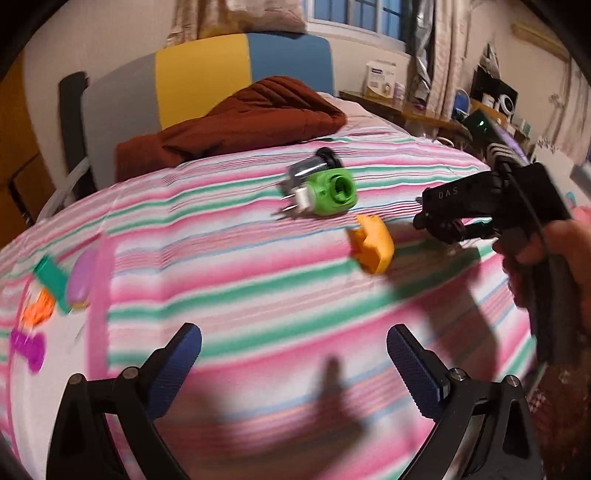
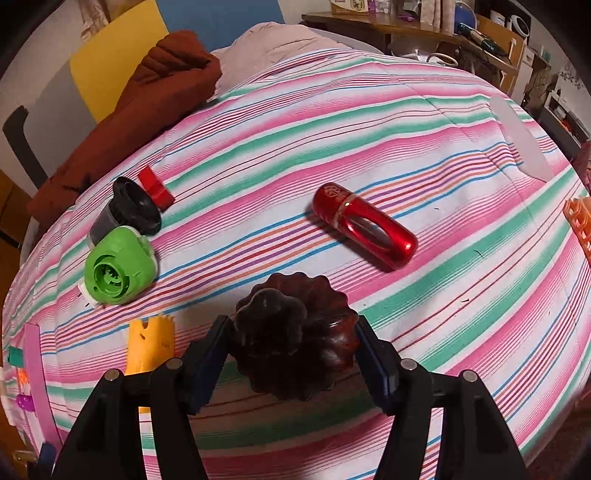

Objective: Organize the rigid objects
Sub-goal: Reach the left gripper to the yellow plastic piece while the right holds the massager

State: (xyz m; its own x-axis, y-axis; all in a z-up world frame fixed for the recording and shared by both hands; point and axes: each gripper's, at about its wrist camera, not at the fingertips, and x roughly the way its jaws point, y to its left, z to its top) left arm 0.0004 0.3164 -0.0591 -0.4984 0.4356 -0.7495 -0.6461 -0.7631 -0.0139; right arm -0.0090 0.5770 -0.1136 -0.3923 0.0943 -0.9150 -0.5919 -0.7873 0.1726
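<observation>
Bare striped sheet (image 2: 461,229) right of red capsule (image 2: 364,225); green cap (image 2: 118,271), black cap (image 2: 129,208) crowd left.

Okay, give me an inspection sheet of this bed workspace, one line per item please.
Surface: pink, green and white striped bedsheet.
Job's things: dark brown scalloped wooden lid; shiny red metal cylinder; green plastic round gadget; black ribbed cap; yellow plastic piece.
Clutter: rust-brown folded quilt.
Grippers: left gripper open, empty; right gripper around the lid, pads touching.
Cables: black cable on right gripper.
Surroundings: cluttered wooden shelf.
</observation>
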